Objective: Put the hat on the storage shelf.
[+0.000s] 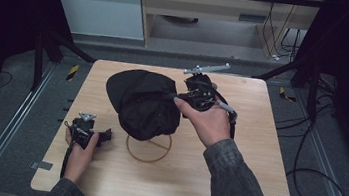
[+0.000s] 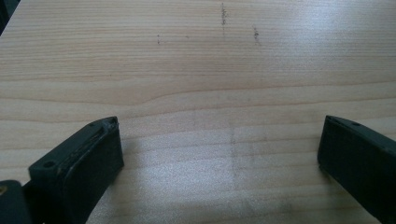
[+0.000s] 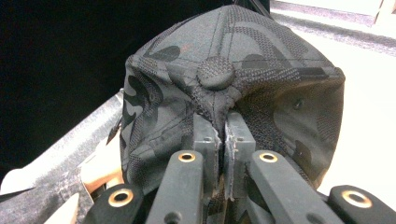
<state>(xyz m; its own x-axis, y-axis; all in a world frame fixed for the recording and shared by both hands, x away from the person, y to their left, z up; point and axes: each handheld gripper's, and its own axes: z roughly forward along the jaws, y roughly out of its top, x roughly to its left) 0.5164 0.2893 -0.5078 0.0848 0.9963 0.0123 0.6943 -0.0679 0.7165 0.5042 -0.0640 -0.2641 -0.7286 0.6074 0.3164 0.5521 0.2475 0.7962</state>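
Note:
A black camouflage-patterned cap (image 1: 144,103) hangs above the middle of the wooden table (image 1: 236,151), over a round wooden ring stand (image 1: 148,148). My right gripper (image 1: 178,98) is shut on the cap's crown fabric. In the right gripper view the jaws pinch a fold of the cap (image 3: 233,84) just below its top button (image 3: 215,72), and my right gripper (image 3: 223,133) has almost no gap between its jaws. My left gripper (image 1: 106,136) rests low at the table's front left, held in a hand. In the left gripper view my left gripper (image 2: 219,154) stands open over bare wood.
The wooden table (image 2: 196,70) has faint pencil marks. Dark floor, metal rails (image 1: 8,123) and loose cables (image 1: 317,191) surround the table. Black frame legs (image 1: 41,56) stand at the back corners, with a cabinet (image 1: 213,12) behind.

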